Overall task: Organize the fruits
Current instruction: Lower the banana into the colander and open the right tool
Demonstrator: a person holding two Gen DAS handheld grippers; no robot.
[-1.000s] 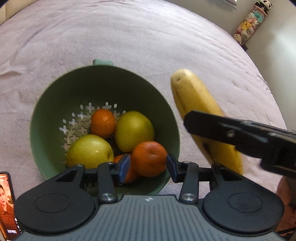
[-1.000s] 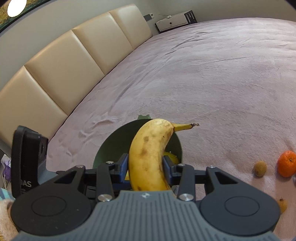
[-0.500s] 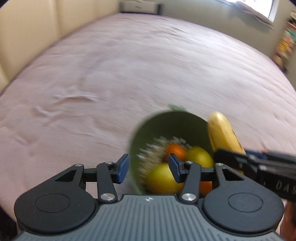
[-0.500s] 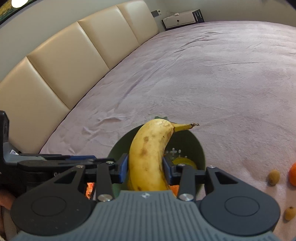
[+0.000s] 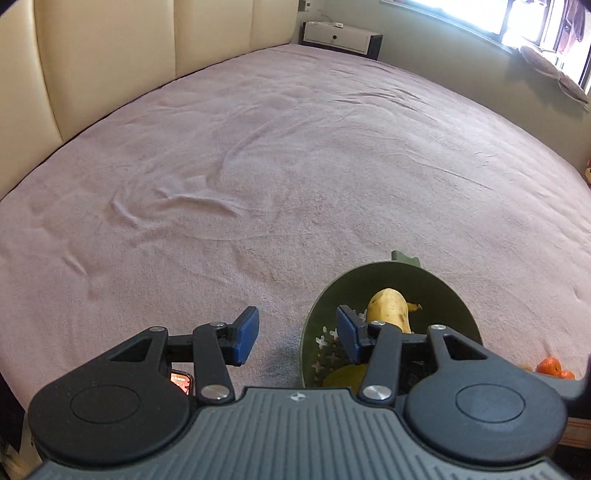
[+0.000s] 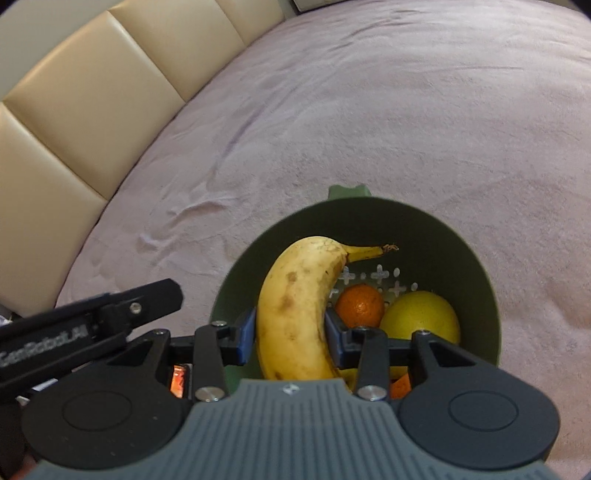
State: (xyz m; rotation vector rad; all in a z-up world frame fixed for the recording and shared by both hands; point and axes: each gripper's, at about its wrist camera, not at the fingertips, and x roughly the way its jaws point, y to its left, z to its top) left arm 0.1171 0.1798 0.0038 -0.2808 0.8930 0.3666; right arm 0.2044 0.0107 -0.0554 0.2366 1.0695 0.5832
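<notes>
Banana [image 6: 299, 310] — pinched in the right gripper [image 6: 290, 341], poised over the green colander [image 6: 476, 266] above an orange [image 6: 359, 305]. Placement step: lower, then release. Left gripper [image 5: 295, 334] spread, empty — beside the colander.

A wide pink bedspread [image 5: 295, 166] fills most of the frame, lightly creased toward the left. A padded cream headboard [image 5: 110, 55] runs along the upper left, a white cabinet [image 5: 338, 35] stands at top centre, and a bright window [image 5: 517, 14] glares at the upper right.

Pink-sheeted bed [image 5: 280, 155] is carrying everything. Green colander [image 6: 461, 236] w/ fruit is sitting on it. Orange [image 5: 552, 367] is lying beside.
</notes>
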